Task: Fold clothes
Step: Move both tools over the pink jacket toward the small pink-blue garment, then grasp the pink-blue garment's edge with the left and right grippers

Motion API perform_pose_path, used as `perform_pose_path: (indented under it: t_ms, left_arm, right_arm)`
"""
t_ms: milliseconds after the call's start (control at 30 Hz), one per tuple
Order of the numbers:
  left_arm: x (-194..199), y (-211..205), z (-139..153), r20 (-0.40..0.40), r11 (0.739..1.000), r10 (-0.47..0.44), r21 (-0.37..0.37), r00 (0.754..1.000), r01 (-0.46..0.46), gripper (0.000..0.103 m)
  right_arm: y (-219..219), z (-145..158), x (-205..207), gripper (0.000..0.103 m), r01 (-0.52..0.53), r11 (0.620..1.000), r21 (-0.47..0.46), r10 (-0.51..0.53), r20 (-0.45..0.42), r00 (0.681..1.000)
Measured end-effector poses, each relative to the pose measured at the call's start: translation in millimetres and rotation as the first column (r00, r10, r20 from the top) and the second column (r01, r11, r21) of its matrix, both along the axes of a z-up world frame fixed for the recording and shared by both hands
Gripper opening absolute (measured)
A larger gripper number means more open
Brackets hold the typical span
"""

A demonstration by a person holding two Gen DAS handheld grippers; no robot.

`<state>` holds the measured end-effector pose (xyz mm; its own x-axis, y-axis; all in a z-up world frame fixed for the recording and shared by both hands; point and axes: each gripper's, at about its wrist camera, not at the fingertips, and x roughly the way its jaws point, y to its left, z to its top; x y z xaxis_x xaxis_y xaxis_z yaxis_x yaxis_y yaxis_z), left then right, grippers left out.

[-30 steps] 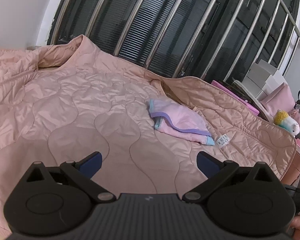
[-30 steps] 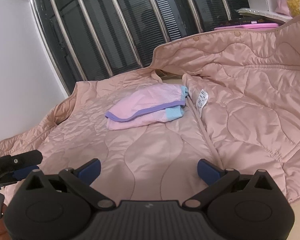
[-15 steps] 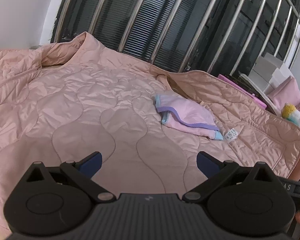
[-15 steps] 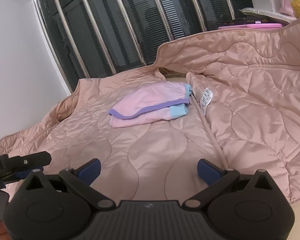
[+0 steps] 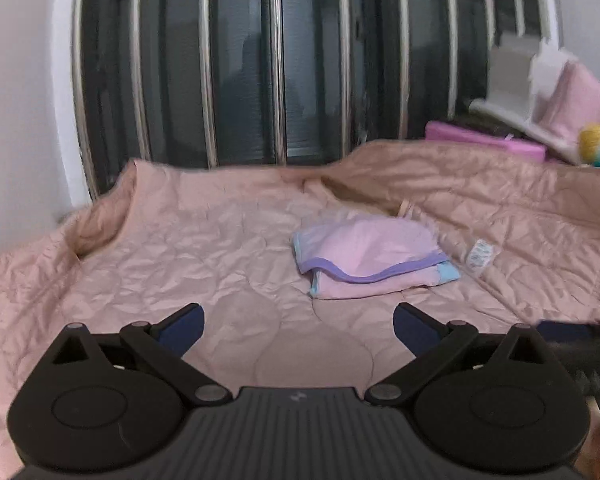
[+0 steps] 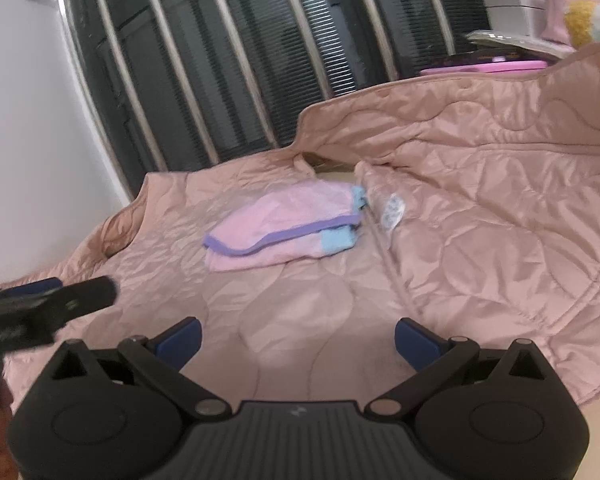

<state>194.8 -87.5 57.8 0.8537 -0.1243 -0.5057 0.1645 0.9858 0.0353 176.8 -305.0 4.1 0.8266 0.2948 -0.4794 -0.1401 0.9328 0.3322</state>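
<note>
A: Claws?
B: Left claw (image 5: 298, 330) spread wide, nothing between the blue pads, hovering over the pink quilted jacket (image 5: 180, 264). Right claw (image 6: 298, 338) same, spread, empty, also above the jacket.
A: Where's the jacket?
B: Laid open and flat, lining up, covering most of both views. Can't tell what's under it. White care tag (image 6: 392, 208) on the lining near the middle seam.
A: Anything on it?
B: Small folded garment (image 5: 370, 258), light pink with purple trim and a blue cuff, sits on the lining ahead of both claws, just beside the tag. Neither claw touches it.
A: See each other?
B: Yes, left claw shows at the left edge of the right wrist view, blurred.
A: Background?
B: Metal window bars (image 6: 228, 64) behind the jacket, white wall on the left, pink box (image 5: 484, 142) and a plush toy (image 5: 598, 144) far right, blurry.
</note>
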Motion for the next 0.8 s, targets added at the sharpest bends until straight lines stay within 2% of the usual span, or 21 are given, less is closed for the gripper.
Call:
perform_pose_path:
  t_ms: [67,133,167,233,267,300,333,367,400,433,467,500,567,600,667,733,800]
  left_arm:
    - [32,-7,-2,-0.074,0.998,0.018,-0.057,0.997,-0.022,0.102]
    - [60,-8,-6,-0.157,0.986,-0.003,-0.167,0.988,-0.023,0.101]
    - [73,-9,-8,-0.173,0.977,-0.022,-0.214,0.985,-0.016,0.101]
    - [98,-12,-16,-0.199,0.971,0.018,-0.232,0.98,-0.065,0.097]
    - [109,-12,-21,-0.214,0.968,0.048,-0.23,0.976,-0.098,0.088]
    - [117,-10,-27,-0.234,0.961,0.065,-0.248,0.97,-0.124,0.083]
    - [125,-7,-32,-0.255,0.951,0.078,-0.271,0.964,-0.149,0.07]
    - [130,-2,-39,-0.283,0.932,0.076,-0.321,0.956,-0.169,0.056]
    - [134,2,-45,-0.313,0.907,0.058,-0.381,0.948,-0.182,0.046]
    - [138,7,-51,-0.338,0.88,0.039,-0.434,0.94,-0.192,0.024]
    - [140,9,-51,-0.346,0.861,0.017,-0.472,0.938,-0.19,0.013]
    - [141,11,-51,-0.346,0.844,0.003,-0.502,0.938,-0.188,0.012]
    - [132,15,-39,-0.29,0.846,0.038,-0.5,0.956,-0.185,0.004]
    - [127,16,-32,-0.262,0.843,0.05,-0.506,0.964,-0.181,0.004]
    - [117,24,-17,-0.211,0.818,0.033,-0.556,0.977,-0.148,0.002]
    - [108,29,-1,-0.162,0.804,0.012,-0.585,0.987,-0.106,0.002]
    - [98,31,15,-0.107,0.808,0.017,-0.584,0.994,-0.077,0.002]
  right_arm:
    - [-5,0,0,0.103,0.02,1.0,0.017,-0.02,0.001,1.0]
    - [-10,-1,1,0.103,0.021,0.998,0.051,-0.021,-0.002,1.0]
    - [-12,-1,1,0.103,0.021,0.998,0.065,-0.021,-0.002,1.0]
    - [-15,-3,2,0.103,0.021,0.996,0.083,-0.021,-0.003,1.0]
    - [-16,-4,3,0.103,0.023,0.996,0.087,-0.022,-0.007,1.0]
    - [-16,-4,3,0.103,0.023,0.996,0.088,-0.022,-0.011,1.0]
    - [-16,-5,4,0.103,0.022,0.996,0.089,-0.02,-0.015,1.0]
    - [-15,-5,5,0.103,0.02,0.996,0.087,-0.019,-0.017,1.0]
    - [-14,-5,5,0.103,0.019,0.996,0.082,-0.018,-0.017,1.0]
    - [-13,-6,5,0.103,0.018,0.997,0.076,-0.017,-0.017,1.0]
    - [-13,-6,6,0.103,0.018,0.997,0.074,-0.017,-0.018,1.0]
    - [-13,-6,6,0.103,0.018,0.997,0.076,-0.017,-0.019,1.0]
    - [-13,-6,6,0.103,0.019,0.997,0.081,-0.017,-0.022,1.0]
    - [-14,-7,6,0.103,0.02,0.996,0.085,-0.018,-0.024,1.0]
    - [-14,-7,6,0.103,0.023,0.995,0.095,-0.021,-0.027,0.999]
    - [-15,-8,4,0.103,0.025,0.994,0.104,-0.022,-0.031,0.999]
    - [-15,-8,4,0.103,0.027,0.994,0.106,-0.024,-0.031,0.999]
